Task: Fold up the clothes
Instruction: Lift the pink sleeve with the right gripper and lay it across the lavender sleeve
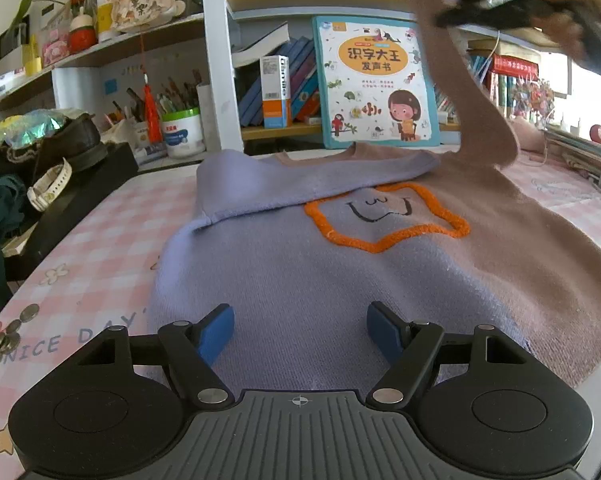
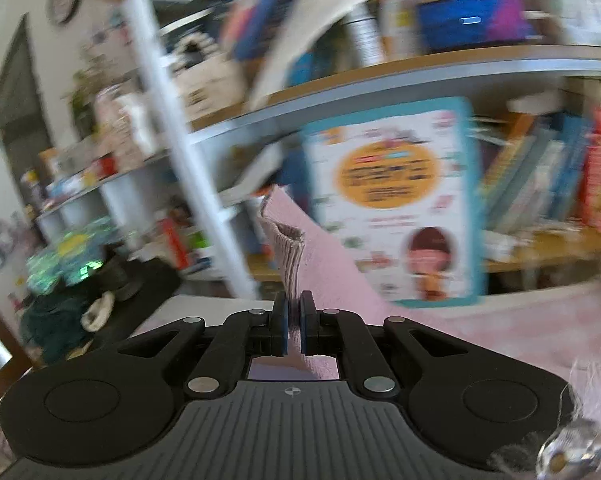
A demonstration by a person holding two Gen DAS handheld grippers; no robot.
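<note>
A soft knitted sweater [image 1: 300, 264], lilac on one half and brown on the other, lies flat across the centre of a pink checked counter [image 1: 80, 264], with a looped orange yarn outline stitched on its chest. The left tongs [image 1: 300, 332] hover wide apart above the hem, lower centre. The right tongs [image 2: 294, 320] pinch the brown sleeve [image 2: 300, 256], lifting its ribbed cuff upper right.

One claw low and open, one raised and clamped

Left claw [image 1: 300, 330] hovers spread near the worktop's front edge; right claw [image 2: 293, 322], lifted high, pinches the sweater sleeve [image 2: 300, 248].
</note>
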